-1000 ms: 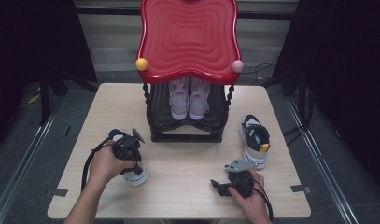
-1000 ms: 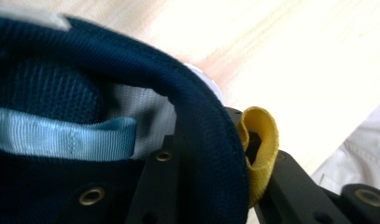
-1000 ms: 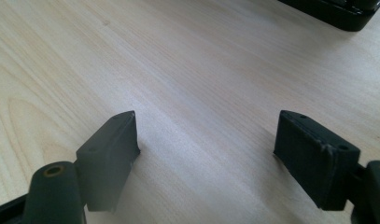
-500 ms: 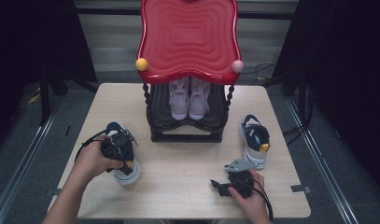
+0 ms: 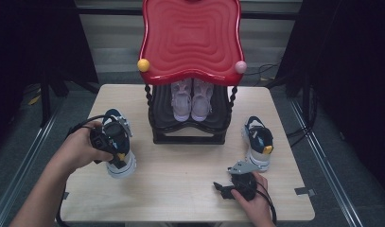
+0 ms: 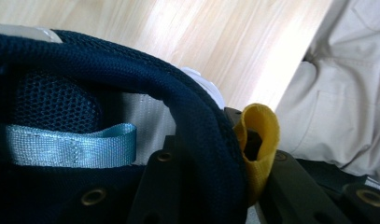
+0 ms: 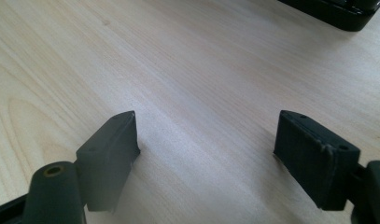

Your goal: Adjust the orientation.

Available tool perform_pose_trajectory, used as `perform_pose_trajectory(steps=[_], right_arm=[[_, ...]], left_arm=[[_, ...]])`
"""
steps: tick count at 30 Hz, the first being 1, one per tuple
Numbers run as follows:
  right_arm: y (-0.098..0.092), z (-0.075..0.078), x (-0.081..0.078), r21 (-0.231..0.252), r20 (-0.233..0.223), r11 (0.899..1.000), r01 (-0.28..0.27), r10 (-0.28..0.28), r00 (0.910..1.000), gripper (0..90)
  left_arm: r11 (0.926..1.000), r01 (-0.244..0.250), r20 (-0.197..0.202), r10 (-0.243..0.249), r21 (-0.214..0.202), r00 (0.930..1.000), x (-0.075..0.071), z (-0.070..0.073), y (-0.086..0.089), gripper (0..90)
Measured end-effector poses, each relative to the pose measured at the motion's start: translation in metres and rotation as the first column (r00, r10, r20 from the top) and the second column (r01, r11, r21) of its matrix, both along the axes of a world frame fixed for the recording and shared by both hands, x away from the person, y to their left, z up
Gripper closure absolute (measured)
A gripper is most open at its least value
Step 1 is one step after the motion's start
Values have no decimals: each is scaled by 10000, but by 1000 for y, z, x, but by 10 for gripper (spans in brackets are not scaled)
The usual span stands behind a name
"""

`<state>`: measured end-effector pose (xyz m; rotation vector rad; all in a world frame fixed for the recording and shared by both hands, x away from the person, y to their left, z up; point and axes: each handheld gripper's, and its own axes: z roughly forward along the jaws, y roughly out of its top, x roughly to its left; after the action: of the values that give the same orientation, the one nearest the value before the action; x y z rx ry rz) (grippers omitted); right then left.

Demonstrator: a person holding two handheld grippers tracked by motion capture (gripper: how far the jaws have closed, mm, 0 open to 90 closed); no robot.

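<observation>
We see the left gripper [image 5: 115,152] fingers clamped on the navy sneaker's [image 5: 118,142] collar; the right gripper [image 5: 224,188] fingers stand wide above the tabletop [image 5: 180,170].

No text, label, brand, number or sign can be read on anything in these views

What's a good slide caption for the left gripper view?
Left gripper clamps the navy sneaker's padded collar beside its yellow pull tab.

Left gripper [image 5: 115,153] jaw tips hidden inside sneaker [image 5: 118,149] collar
</observation>
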<state>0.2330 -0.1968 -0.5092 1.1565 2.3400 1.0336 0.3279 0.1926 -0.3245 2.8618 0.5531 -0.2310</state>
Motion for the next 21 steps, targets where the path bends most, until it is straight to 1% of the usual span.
perform_pose_trajectory(steps=[1,3,8,9,10,11,12,14,15,16,17,18,20,21], right_arm=[[0,0,0,-9,11,10000,-15,15,10000,211],[0,0,0,-11,10,10000,-12,12,10000,211],[0,0,0,-1,-3,10000,-7,7,10000,211],[0,0,0,-2,-3,10000,-6,6,10000,211],[0,0,0,-2,-1,10000,-1,1,10000,211],[0,0,0,-4,-2,10000,-8,8,10000,211],[0,0,0,2,7,10000,-21,21,10000,210],[0,0,0,-4,3,10000,-5,5,10000,211],[0,0,0,-11,-10,10000,-25,25,10000,211],[0,0,0,-15,-17,10000,-10,10,10000,211],[0,0,0,-16,-16,10000,-12,12,10000,211],[0,0,0,-15,-13,10000,-15,15,10000,211],[0,0,0,-11,-12,10000,-17,17,10000,211],[0,0,0,-15,-13,10000,-15,15,10000,211]], left_arm=[[10000,13,-11,-13,-78,10000,0,4,-1,768],[9997,213,-39,-214,-104,9998,-1,11,-2,768],[9993,366,3,-366,-6,9993,-1,30,-3,769],[9989,479,76,-479,5,9988,-1,35,-3,768],[9986,536,30,-537,44,9986,-1,39,-3,768],[9985,544,140,-544,-7,9984,-2,43,-2,768],[9979,647,161,-647,38,9978,-2,46,-2,768],[9974,725,386,-724,-29,9966,-3,52,-1,768],[9967,813,385,-813,17,9959,-3,56,-1,768],[9970,769,397,-769,-4,9963,-4,59,-1,768],[9957,920,368,-923,96,9950,-4,62,-2,768],[9960,894,335,-896,75,9954,-3,65,-2,768],[9944,1043,369,-1047,143,9938,-3,71,-3,768],[9941,1072,278,-1077,189,9938,-2,75,-4,768]])
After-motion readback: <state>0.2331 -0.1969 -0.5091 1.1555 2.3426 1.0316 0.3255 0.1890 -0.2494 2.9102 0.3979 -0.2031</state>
